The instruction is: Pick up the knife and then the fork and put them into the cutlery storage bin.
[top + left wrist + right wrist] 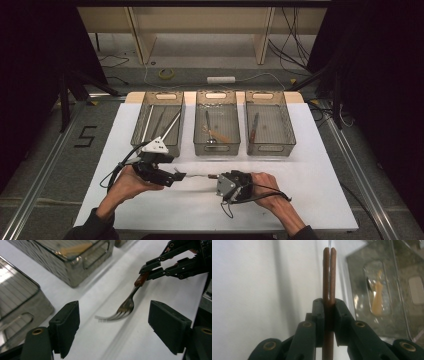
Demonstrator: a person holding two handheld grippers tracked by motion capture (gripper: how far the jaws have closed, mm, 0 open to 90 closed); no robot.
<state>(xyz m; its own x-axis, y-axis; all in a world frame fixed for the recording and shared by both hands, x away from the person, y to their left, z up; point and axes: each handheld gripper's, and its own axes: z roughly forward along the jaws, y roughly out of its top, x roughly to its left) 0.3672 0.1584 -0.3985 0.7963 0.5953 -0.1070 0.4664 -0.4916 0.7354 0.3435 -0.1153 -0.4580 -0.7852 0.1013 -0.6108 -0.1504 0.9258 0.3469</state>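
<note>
Because the fork (126, 307) is a slim piece of metal with a wooden-scaled handle, I judge it light and stiff, unlikely to bend or break, though its polished neck and tines look slippery and thin enough to twist out of a loose pinch. The handle is the better place to take it: flat-sided, broader and less slick than the steel. It hangs just above the white counter (300, 200), between the two hands, near the front edge and well short of the trays.

The right tool (329, 312) is clamped across that handle's flat sides, the brown scales standing up between its pads in the right gripper view, and from the left gripper view the tines droop forward and down from its tips. A grip so near the handle's end leaves the long head free to swing, so a slow carry seems wise.

The left tool (113, 322) stands wide apart with nothing between its pads; the tines lie ahead of it, untouched.

Beyond, three metal trays sit in a row: the left tray (142, 140) holds long thin utensils, the middle tray (216, 148) a spoon and a pale wooden piece, the right tray (287, 145) one brown-handled utensil.
</note>
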